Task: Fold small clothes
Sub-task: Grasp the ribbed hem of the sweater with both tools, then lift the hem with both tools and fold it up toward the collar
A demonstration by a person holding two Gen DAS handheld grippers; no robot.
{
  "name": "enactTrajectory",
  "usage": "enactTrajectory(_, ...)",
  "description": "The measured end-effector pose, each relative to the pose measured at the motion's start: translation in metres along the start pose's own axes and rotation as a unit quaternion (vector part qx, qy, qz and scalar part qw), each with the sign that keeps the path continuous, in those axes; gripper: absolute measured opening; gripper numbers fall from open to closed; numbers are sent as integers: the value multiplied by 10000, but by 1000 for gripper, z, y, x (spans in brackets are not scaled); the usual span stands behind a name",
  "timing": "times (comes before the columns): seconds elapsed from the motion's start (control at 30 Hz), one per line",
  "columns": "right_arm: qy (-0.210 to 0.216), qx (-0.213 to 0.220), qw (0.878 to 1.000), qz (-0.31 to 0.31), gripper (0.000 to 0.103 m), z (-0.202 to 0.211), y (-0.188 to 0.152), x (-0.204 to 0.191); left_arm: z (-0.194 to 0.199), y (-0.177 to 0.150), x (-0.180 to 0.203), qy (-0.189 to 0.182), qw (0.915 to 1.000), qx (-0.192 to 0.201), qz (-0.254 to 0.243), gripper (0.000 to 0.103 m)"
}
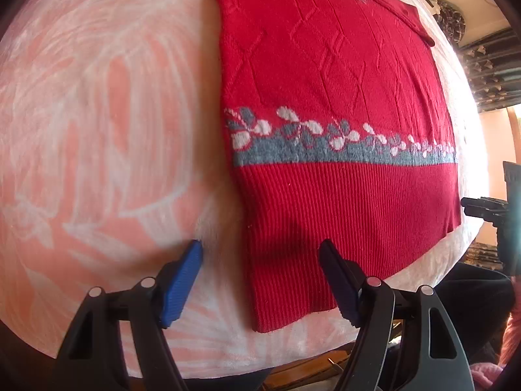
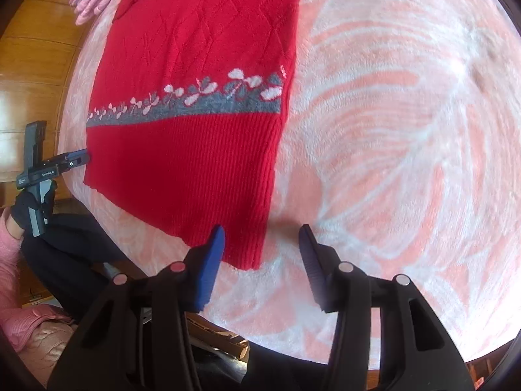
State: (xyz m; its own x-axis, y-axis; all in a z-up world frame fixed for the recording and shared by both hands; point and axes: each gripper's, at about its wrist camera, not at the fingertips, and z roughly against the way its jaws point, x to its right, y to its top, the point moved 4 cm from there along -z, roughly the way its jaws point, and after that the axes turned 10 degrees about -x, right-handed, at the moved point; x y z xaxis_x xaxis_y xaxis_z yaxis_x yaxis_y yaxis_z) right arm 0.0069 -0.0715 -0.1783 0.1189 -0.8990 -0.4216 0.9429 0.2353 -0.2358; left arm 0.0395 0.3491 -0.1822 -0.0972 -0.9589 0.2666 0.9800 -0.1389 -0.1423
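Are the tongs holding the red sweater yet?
No. Both tongs, left and right, are open over the red sweater's bottom corners, holding nothing.

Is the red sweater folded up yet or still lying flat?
Mostly flat. The red sweater lies spread on the pink blanket, hem band fully showing. Only a sleeve lies folded across its top.

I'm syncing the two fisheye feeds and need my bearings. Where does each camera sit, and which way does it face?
Left wrist: sits on the left gripper, looking along its open fingers at the near left hem corner of the red sweater; the right gripper shows at the right edge.
Right wrist: sits on the right gripper, facing the near right hem corner; the left gripper and a gloved hand show.
Shared: the sweater and the pink patterned blanket.
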Motion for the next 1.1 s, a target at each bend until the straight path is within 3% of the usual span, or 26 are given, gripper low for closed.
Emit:
enactTrajectory(0.27,90,-212,9992,325,43,-18,2,-11,-7,-9,4,-207,9996,-60,164,78)
enactTrajectory(0.37,-117,-266,9981,550,24,-24,4,-17,-8,-11,6,-224,9996,-84,174,77)
enactTrajectory(0.4,-38,-270,9979,581,11,-23,4,-18,-7,-12,7,-289,9994,-88,188,73)
enactTrajectory(0.43,139,-280,9978,576,7,-22,4,-20,-7,-13,6,-348,9991,-105,230,65)
enactTrajectory(0.57,242,-65,9969,745,7,-6,5,-27,-11,-16,11,-593,9971,-221,411,35)
enactTrajectory(0.6,308,6,9966,762,7,-1,6,-28,-12,-18,12,-845,9947,-311,489,18)
enactTrajectory(0.63,354,95,9962,794,7,5,6,-29,-15,-19,13,-1194,9903,-437,558,8)
enactTrajectory(0.67,379,193,9957,827,7,12,7,-30,-16,-21,15,-1364,9876,-477,616,8)
enactTrajectory(0.77,466,447,9940,885,7,29,8,-33,-8,-20,23,-1261,9908,-262,413,7)
enactTrajectory(0.9,620,735,9916,862,7,48,11,-35,24,-10,28,-1556,9862,403,401,7)
enactTrajectory(1.1,813,1189,9873,672,7,75,25,-28,91,18,34,-2070,9657,1534,319,7)
